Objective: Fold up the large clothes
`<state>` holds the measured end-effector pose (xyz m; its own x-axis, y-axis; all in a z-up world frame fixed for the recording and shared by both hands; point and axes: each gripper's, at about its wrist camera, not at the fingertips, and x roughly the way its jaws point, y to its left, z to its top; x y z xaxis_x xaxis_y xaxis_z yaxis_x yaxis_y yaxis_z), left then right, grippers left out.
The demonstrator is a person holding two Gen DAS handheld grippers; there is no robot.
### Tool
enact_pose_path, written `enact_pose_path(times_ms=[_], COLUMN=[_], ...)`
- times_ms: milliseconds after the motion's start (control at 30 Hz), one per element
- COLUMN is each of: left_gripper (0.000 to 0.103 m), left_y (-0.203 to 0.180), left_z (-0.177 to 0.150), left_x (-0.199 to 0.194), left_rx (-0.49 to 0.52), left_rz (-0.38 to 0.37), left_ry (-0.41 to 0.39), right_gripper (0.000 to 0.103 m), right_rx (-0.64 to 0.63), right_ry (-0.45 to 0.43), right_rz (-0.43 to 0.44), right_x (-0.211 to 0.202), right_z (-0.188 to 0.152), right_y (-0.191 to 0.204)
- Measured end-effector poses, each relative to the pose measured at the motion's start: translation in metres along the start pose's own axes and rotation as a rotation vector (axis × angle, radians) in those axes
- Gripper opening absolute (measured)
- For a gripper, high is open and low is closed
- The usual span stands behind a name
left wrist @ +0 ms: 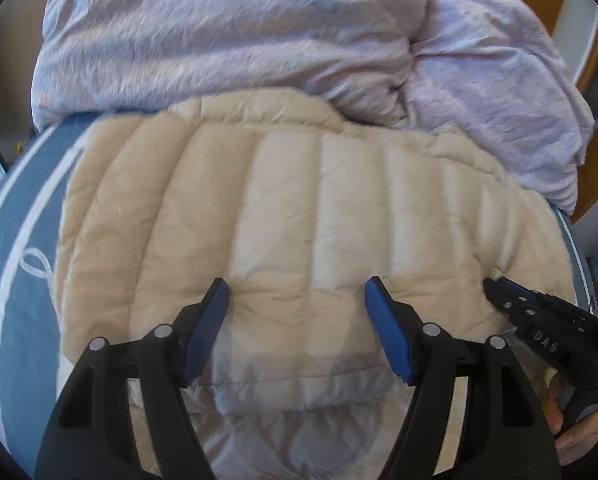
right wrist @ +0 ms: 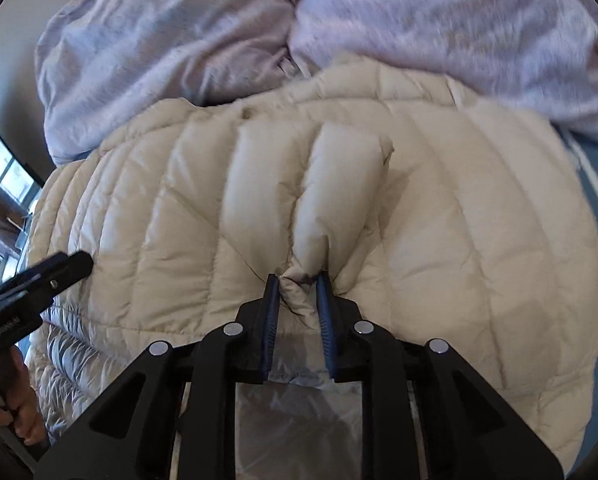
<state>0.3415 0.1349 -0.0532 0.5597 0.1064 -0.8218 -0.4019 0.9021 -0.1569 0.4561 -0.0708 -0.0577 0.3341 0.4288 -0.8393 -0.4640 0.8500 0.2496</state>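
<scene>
A bed (left wrist: 15,216) with a blue, white-striped cover carried a heaped lilac duvet (left wrist: 227,36) at its far side. In front of the duvet a cream quilted down jacket (left wrist: 299,200) lay spread flat. The left gripper (left wrist: 297,292) hovered above it, jaws wide apart and holding nothing. The right gripper (right wrist: 297,280) had its jaws pinched on a fold of the jacket's near edge.
</scene>
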Motion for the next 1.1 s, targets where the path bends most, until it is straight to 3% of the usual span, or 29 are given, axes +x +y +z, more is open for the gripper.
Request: enact_pose_path(times_ms=[133, 200, 267, 300, 333, 433, 667, 867, 967, 1100], left_gripper=[0.07, 0.07, 0.073, 0.076, 0.078, 0.084, 0.086, 0.086, 0.085, 0.076], left_y=[0.004, 0.004, 0.004, 0.007, 0.01, 0.022, 0.073, 0.114, 0.125, 0.131], left_z=[-0.005, -0.008, -0.012, -0.017, -0.024, -0.049, -0.129, -0.178, -0.195, -0.21], left_x=[0.003, -0.006, -0.018, -0.027, -0.037, -0.065, -0.125, -0.145, -0.149, -0.151], left_rx=[-0.007, -0.005, 0.003, 0.014, 0.029, 0.062, 0.056, -0.039, -0.07, -0.093], left_rz=[-0.005, -0.024, -0.045, -0.056, -0.064, -0.074, -0.043, -0.062, -0.084, -0.108], left_ry=[0.006, 0.009, 0.008, 0.006, 0.002, -0.008, -0.006, 0.011, 0.02, 0.026], right_gripper=[0.022, 0.031, 0.057, 0.078, 0.086, 0.087, 0.088, 0.088, 0.088, 0.088], right_rx=[0.011, 0.013, 0.042, 0.048, 0.046, 0.006, 0.016, 0.084, 0.128, 0.189], right_ry=[0.02, 0.039, 0.048, 0.042, 0.017, 0.002, 0.078, 0.112, 0.124, 0.126], right_rz=[0.009, 0.035, 0.087, 0.094, 0.092, 0.087, 0.002, -0.074, -0.075, -0.038], right_x=[0.002, -0.003, -0.019, -0.026, -0.042, -0.077, -0.133, -0.164, -0.173, -0.178], right_z=[0.003, 0.004, 0.001, 0.0, -0.004, -0.022, -0.095, -0.158, -0.182, -0.206], right_y=[-0.001, -0.003, -0.009, -0.01, -0.013, -0.019, -0.065, -0.112, -0.132, -0.15])
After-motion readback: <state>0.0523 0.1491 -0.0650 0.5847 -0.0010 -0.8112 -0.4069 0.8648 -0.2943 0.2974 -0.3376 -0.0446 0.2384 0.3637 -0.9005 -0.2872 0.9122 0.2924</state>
